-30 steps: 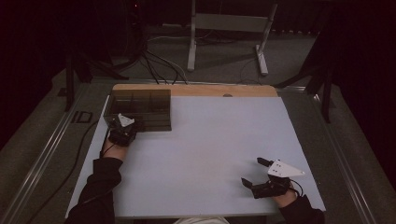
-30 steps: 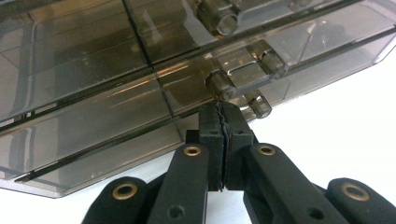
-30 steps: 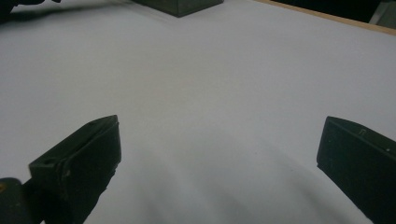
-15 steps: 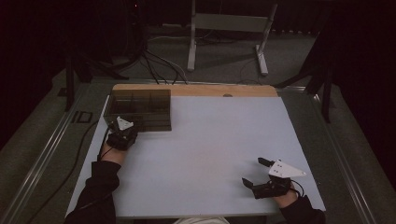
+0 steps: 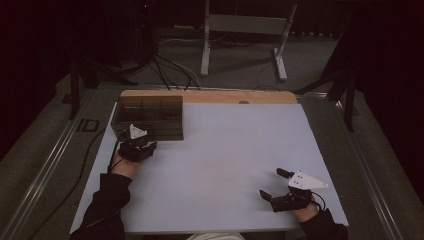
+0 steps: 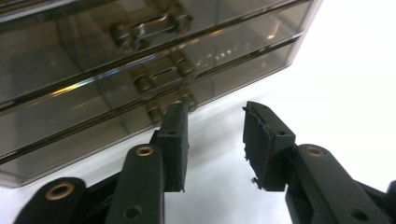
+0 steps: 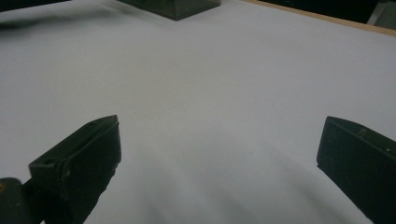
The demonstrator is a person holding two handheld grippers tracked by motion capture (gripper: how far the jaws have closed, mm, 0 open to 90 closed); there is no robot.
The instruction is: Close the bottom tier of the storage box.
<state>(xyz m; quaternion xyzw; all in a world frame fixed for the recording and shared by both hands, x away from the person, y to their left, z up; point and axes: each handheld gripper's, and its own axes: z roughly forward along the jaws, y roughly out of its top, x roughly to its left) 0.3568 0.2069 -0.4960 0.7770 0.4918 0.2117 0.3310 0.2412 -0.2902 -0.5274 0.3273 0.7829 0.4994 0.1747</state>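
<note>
We are holding the left gripper (image 6: 215, 140) just before the box (image 5: 148, 116), jaws just opening, empty; the right gripper (image 5: 276, 184), well apart, is gaping.

Compartment box (image 5: 149, 116) at table's (image 5: 235, 150) far left, left hand-held gripper (image 5: 136, 148) before it, right hand-held gripper (image 5: 278, 186) near right

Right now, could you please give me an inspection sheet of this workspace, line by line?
Surface: white table top with a wooden far edge, bare in the middle.
Job's things: dark translucent plastic compartment box with small latches, at the far left corner.
Clutter: nothing seen.
Grippers: left gripper at the box front, jaws just been opening, nothing between them; right gripper open, resting near the right front edge.
Cables: black cable trails off the left side; more lie on the floor beyond.
Surroundings: dark room, grey metal stand behind the table.
</note>
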